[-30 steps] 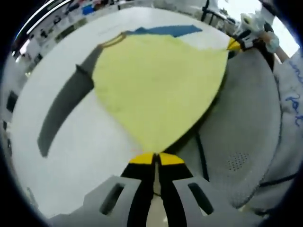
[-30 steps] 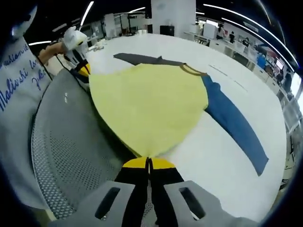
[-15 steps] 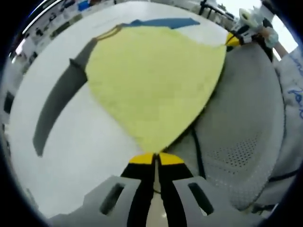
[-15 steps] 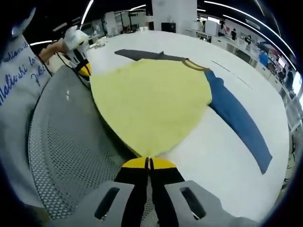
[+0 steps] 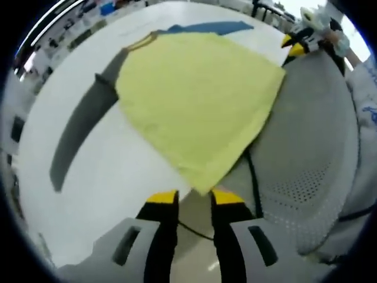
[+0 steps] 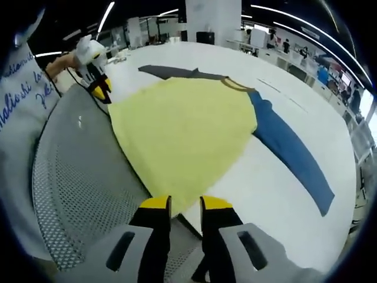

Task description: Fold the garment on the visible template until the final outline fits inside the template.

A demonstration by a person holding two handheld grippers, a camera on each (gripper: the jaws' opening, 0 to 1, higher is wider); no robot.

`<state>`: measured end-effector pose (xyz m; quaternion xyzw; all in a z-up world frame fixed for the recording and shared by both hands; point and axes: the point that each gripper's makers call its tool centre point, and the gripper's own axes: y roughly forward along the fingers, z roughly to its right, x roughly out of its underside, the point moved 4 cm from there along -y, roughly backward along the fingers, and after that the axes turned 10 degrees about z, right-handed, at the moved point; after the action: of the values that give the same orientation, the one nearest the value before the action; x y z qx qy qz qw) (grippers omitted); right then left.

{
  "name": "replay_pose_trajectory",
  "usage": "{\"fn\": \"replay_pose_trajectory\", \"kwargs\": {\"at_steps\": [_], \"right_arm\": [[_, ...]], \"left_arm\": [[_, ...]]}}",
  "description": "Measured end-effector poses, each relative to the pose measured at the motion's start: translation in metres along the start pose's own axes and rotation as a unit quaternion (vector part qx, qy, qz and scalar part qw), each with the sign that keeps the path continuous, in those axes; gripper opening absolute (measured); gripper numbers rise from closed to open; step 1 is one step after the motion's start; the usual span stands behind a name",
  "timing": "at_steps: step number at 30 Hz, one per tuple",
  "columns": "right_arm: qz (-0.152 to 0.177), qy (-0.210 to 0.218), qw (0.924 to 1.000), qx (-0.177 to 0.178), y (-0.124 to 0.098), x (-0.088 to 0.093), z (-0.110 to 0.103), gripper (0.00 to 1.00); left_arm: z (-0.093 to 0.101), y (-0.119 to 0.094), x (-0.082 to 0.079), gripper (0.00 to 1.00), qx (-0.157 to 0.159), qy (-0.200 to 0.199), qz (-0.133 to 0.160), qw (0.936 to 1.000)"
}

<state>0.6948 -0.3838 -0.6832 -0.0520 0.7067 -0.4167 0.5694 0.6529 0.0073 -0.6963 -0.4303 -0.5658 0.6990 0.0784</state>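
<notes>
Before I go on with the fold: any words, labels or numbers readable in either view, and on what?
Blue handwritten-style lettering on the person's white shirt, right gripper view: too curved and cut off to read with confidence.
A trace of the same blue lettering on the shirt at the edge of the left gripper view: unreadable.
Yellow garment, blue sleeve, grey sleeve, white table: no text seen.
</notes>
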Motion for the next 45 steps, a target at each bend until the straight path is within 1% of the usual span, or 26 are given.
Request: {"fn": "replay_pose_trajectory", "kwargs": {"at_steps": [5,9,13,18,21,23,24,26,29,31,36,37,39,40,42,45], "right_arm": [[0.011,-0.002,0.9999,0.007,0.001,-0.005,0.002,0.24],[0.024,-0.003,0.9996,0.017,0.001,-0.010,0.005,0.31],[0.029,-0.005,0.9992,0.027,0.002,-0.013,0.007,0.38],[0.037,-0.005,0.9988,0.030,0.003,-0.016,0.006,0.44],[0.040,-0.008,0.9987,0.031,0.005,-0.018,0.005,0.47],[0.040,-0.008,0.9988,0.027,0.006,-0.019,0.004,0.47],[0.043,-0.009,0.9987,0.025,0.006,-0.021,0.003,0.47],[0.048,-0.012,0.9985,0.025,0.005,-0.023,0.003,0.48],[0.061,-0.013,0.9977,0.027,0.004,-0.027,0.002,0.54],[0.063,-0.012,0.9975,0.028,0.005,-0.027,0.002,0.58],[0.063,-0.008,0.9975,0.029,0.005,-0.027,0.001,0.63],[0.064,-0.008,0.9975,0.030,0.005,-0.028,0.001,0.64],[0.067,-0.007,0.9972,0.033,0.005,-0.029,0.001,0.69],[0.069,-0.007,0.9970,0.034,0.006,-0.029,0.002,0.70],[0.069,-0.007,0.9970,0.035,0.006,-0.029,0.002,0.72],[0.071,-0.006,0.9968,0.036,0.006,-0.031,0.003,0.74]], "left_arm": [[-0.005,-0.005,0.000,0.23,-0.019,0.001,0.008,0.9998],[-0.008,-0.015,0.001,0.25,-0.031,-0.002,0.011,0.9994],[-0.013,-0.027,0.003,0.27,-0.046,0.000,0.014,0.9989],[-0.016,-0.034,0.008,0.30,-0.054,0.000,0.016,0.9984],[-0.015,-0.032,0.009,0.31,-0.047,-0.006,0.020,0.9987],[-0.014,-0.031,0.010,0.31,-0.043,-0.008,0.019,0.9989],[-0.012,-0.032,0.008,0.31,-0.038,-0.013,0.028,0.9988],[-0.010,-0.034,0.005,0.31,-0.030,-0.011,0.037,0.9988],[-0.009,-0.036,0.000,0.35,-0.030,-0.014,0.054,0.9980],[-0.009,-0.036,-0.001,0.36,-0.030,-0.016,0.054,0.9979],[-0.009,-0.039,-0.003,0.40,-0.032,-0.017,0.063,0.9974],[-0.009,-0.040,-0.005,0.40,-0.033,-0.015,0.068,0.9970],[-0.004,-0.041,-0.010,0.41,-0.015,-0.033,0.090,0.9953],[-0.004,-0.042,-0.013,0.43,-0.012,-0.035,0.101,0.9942],[-0.002,-0.042,-0.017,0.44,-0.006,-0.034,0.113,0.9930],[0.000,-0.042,-0.019,0.46,0.004,-0.043,0.122,0.9916]]}}
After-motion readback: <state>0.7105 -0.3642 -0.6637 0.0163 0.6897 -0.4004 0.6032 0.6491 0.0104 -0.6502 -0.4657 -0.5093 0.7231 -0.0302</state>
